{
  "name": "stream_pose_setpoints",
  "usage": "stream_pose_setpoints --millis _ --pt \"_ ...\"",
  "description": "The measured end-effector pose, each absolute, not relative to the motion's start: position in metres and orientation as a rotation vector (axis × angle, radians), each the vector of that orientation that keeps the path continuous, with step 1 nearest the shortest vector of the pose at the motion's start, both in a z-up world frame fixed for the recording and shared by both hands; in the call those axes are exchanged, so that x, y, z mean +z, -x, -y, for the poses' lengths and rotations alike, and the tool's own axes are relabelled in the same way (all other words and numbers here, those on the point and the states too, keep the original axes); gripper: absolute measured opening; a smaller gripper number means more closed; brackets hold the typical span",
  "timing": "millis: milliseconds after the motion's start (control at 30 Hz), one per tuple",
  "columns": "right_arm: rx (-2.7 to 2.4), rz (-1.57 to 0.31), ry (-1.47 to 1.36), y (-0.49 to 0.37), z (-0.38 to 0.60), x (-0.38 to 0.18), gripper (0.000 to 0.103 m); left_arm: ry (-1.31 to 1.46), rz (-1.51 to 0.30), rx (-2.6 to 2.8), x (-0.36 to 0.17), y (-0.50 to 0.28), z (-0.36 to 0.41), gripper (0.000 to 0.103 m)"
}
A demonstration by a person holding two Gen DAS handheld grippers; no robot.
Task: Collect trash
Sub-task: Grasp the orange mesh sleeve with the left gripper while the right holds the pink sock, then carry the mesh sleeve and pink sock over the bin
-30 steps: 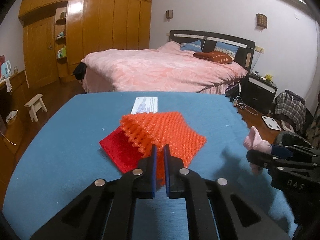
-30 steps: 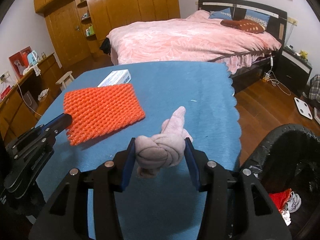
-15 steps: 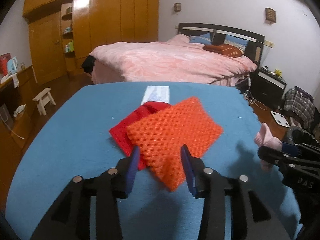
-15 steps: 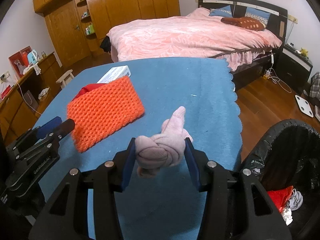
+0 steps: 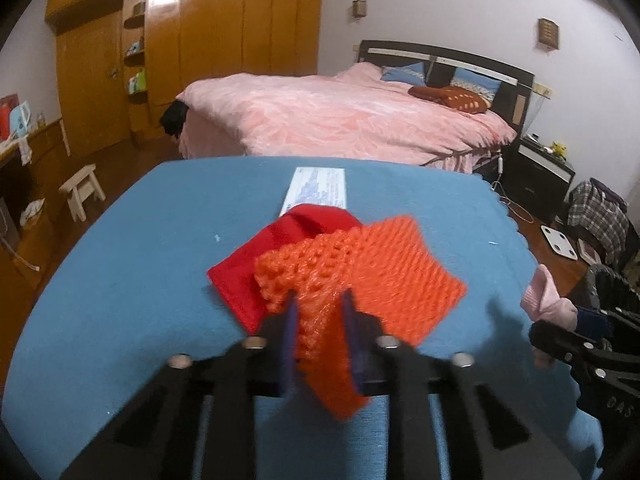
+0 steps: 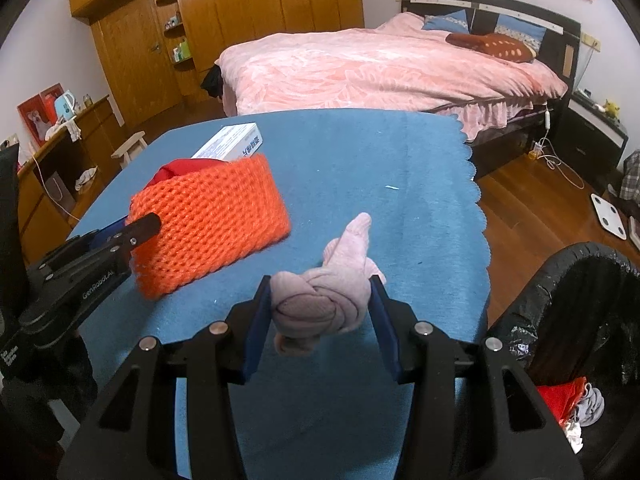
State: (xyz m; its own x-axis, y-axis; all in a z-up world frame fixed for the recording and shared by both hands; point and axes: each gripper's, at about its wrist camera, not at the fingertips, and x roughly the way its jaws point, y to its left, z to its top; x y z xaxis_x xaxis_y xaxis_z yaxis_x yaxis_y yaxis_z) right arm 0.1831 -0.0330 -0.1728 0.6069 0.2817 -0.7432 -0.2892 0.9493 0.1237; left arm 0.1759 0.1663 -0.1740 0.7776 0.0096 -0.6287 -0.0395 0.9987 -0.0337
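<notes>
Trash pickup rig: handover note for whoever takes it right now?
Left gripper: jaws just closed on a corner of the orange foam net, part lifted off the blue table.
Right gripper: shut on the knotted pink sock, above the table.
Red cloth lies under the net; white box behind it.
Done: some trash already in the black bin.
Left: bin the sock and net, then cloth and box.

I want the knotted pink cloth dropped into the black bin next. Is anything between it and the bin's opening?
Nothing visible blocks it. The pink cloth sits clamped in the right gripper above the blue table, and the bin stands open just past the table's right edge, already holding some scraps. The orange mesh hangs off to the left.
</notes>
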Motion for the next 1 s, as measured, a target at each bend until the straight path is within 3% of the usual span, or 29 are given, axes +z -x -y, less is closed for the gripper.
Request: stream_pose_setpoints --millis 100,1000 --pt "0.330 -0.850 0.012 -0.182 0.033 -0.170 0.046 0.015 -0.641 0.034 -0.167 -0.168 -0.159 0.009" --pt "0.255 -0.689 -0.053 -0.138 0.102 -0.093 0.046 -0.009 -0.493 -0.116 -0.090 -0.121 -0.081 0.008"
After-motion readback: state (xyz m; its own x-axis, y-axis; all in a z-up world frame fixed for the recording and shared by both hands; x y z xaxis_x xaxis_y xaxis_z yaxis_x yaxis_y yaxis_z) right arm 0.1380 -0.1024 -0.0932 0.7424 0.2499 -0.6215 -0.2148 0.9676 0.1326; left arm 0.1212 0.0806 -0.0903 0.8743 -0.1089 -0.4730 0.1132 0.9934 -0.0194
